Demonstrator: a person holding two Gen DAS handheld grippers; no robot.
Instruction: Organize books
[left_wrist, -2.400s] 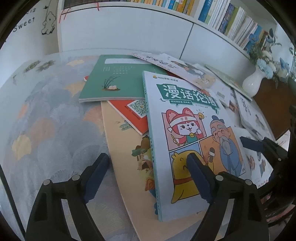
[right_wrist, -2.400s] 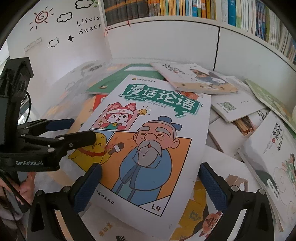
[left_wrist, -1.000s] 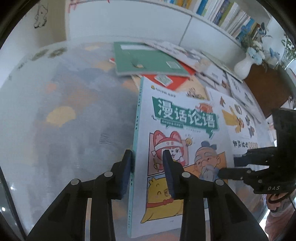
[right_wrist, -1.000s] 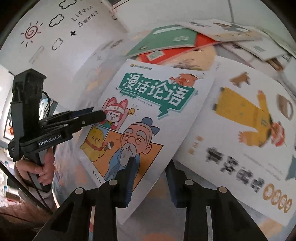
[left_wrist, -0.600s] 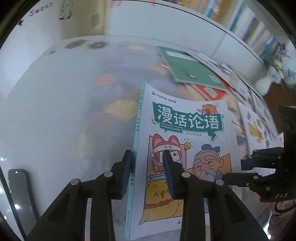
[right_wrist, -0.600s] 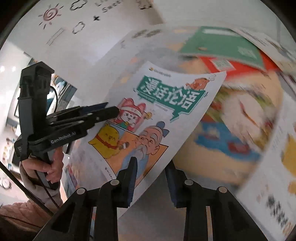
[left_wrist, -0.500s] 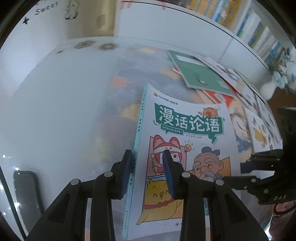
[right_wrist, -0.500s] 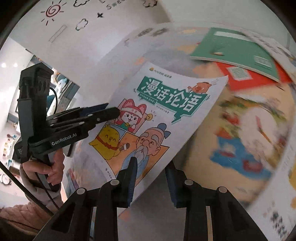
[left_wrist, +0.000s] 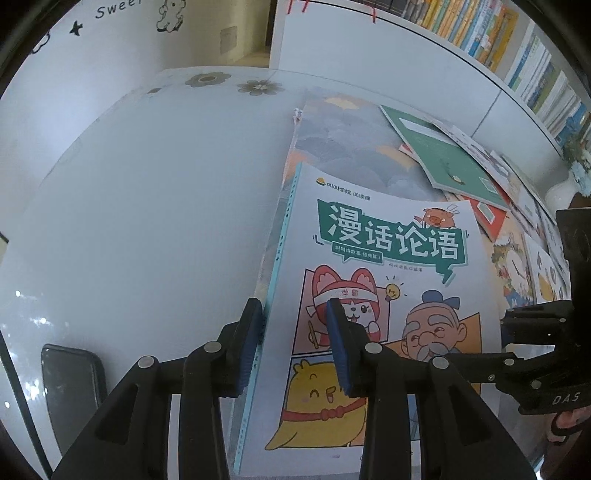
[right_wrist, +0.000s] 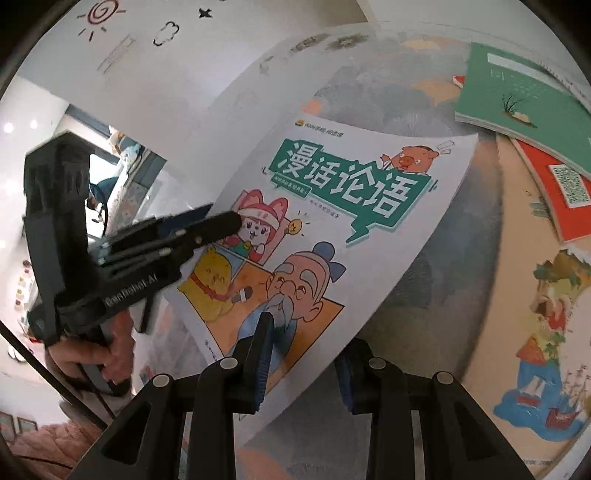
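A white cartoon book (left_wrist: 376, 280) with a green title banner, an old man and a yellow chick on its cover is held up above the table. My left gripper (left_wrist: 295, 332) is shut on its spine edge. My right gripper (right_wrist: 306, 347) is shut on the book's (right_wrist: 332, 236) lower right edge. The left gripper also shows in the right wrist view (right_wrist: 218, 218) at the book's left edge. The right gripper's body shows at the right in the left wrist view (left_wrist: 535, 354).
A green book (right_wrist: 524, 92), a red book (right_wrist: 554, 188) and a picture book (right_wrist: 546, 347) lie on the patterned tablecloth (left_wrist: 354, 147). A dark phone (left_wrist: 70, 391) lies at the left. A bookshelf (left_wrist: 517, 44) and a white vase (left_wrist: 557, 192) stand behind.
Both grippers closed on the cartoon book and lifted it off the pile, carrying it left over the table's white part. The phone came into view.
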